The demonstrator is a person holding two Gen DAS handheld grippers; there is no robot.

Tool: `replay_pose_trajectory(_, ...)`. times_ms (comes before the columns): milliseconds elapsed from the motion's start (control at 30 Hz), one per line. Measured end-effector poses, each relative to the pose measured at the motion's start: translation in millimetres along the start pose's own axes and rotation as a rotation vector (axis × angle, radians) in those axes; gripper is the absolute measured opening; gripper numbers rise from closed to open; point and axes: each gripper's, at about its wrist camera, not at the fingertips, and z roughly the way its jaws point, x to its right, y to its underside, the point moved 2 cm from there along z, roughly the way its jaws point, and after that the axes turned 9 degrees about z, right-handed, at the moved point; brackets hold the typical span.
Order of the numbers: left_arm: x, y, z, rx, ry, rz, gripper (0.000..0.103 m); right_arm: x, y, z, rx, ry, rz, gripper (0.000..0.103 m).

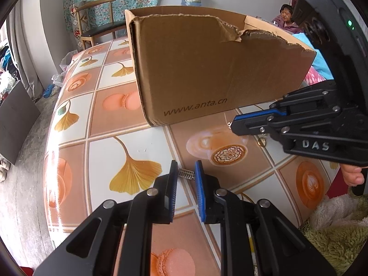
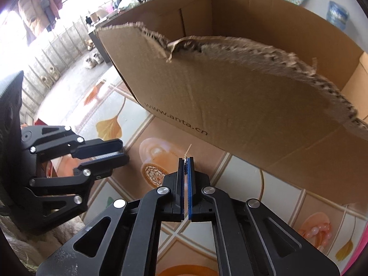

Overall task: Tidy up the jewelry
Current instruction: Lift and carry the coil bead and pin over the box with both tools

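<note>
A small silver earring, a short ladder-like bar, sits between the spread fingers of the left gripper, low over the table; whether they touch it cannot be told. The right gripper is pressed together on a second earring, thin and dark with a fine wire hook poking up past the fingertips. Just behind both stands a cardboard box with a torn top edge. The tablecloth shows ginkgo leaves, macarons and coffee cups in squares. A wooden chair and a seated woman are beyond.
</note>
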Motion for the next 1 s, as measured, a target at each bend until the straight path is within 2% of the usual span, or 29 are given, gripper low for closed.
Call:
replay_pose_trajectory(133, 5, 0, -1, -0.003, -0.023, 0.016, 0.015, 0, 0, -5, 0.027, -0.005, 0.013, 0.0)
replay_pose_trajectory(367, 9, -1, -4, -0.004, -0.017, 0.012, 0.014, -1, 7, -14, 0.062, -0.025, 0.032, 0.0)
replay_pose_trajectory(600, 7, -4, -25, 0.021, -0.035, 0.005, 0.015, 7, 9, -39, 0.098, -0.056, 0.03, 0.0)
replay_pose_trajectory(800, 0, -29, -71, 0.128, -0.085, 0.031, 0.015, -5, 1, -85, 0.186, -0.123, -0.017, 0.0)
replay_pose_trajectory(933, -5, -66, -109, 0.245, -0.14, 0.08, 0.015, -3, -20, -131, 0.297, -0.166, -0.04, 0.0)
replay_pose_trajectory(1000, -9, -87, -121, 0.305, -0.118, 0.086, 0.015, 3, -34, -147, 0.348, -0.179, -0.058, 0.0)
